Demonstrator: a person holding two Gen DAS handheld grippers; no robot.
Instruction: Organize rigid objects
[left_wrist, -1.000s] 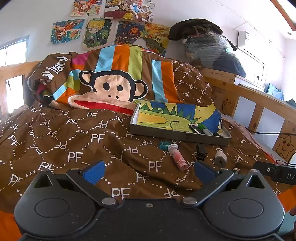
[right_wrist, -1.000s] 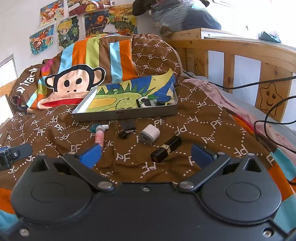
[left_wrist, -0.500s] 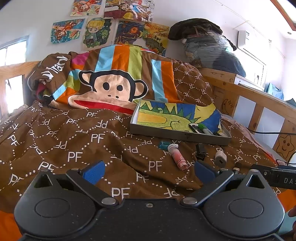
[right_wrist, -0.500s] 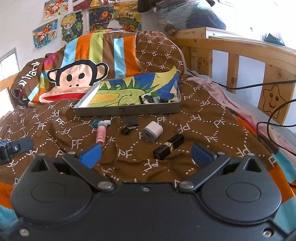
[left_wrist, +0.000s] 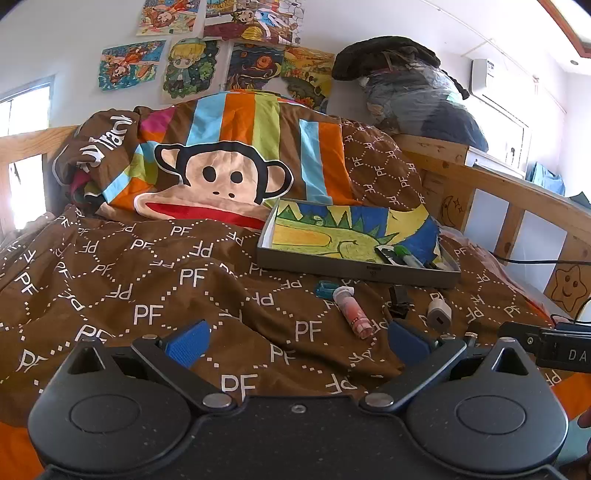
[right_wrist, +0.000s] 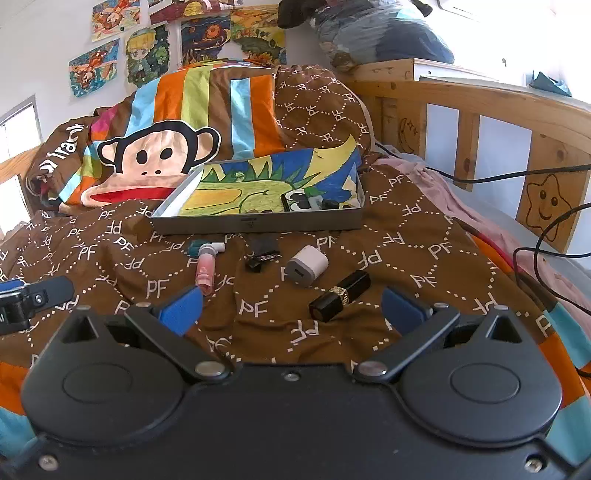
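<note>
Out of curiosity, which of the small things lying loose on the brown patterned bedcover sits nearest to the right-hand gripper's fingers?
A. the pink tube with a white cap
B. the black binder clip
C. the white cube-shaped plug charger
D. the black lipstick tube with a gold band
D: in the right wrist view the black lipstick tube with a gold band lies just ahead of the open right gripper, closer than the white charger.

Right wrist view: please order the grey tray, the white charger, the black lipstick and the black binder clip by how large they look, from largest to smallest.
1. grey tray, by far the largest.
2. black lipstick and white charger: these look alike in size, and the lipstick lies nearer the camera, so no ranking between them.
3. black binder clip, the smallest.
</note>
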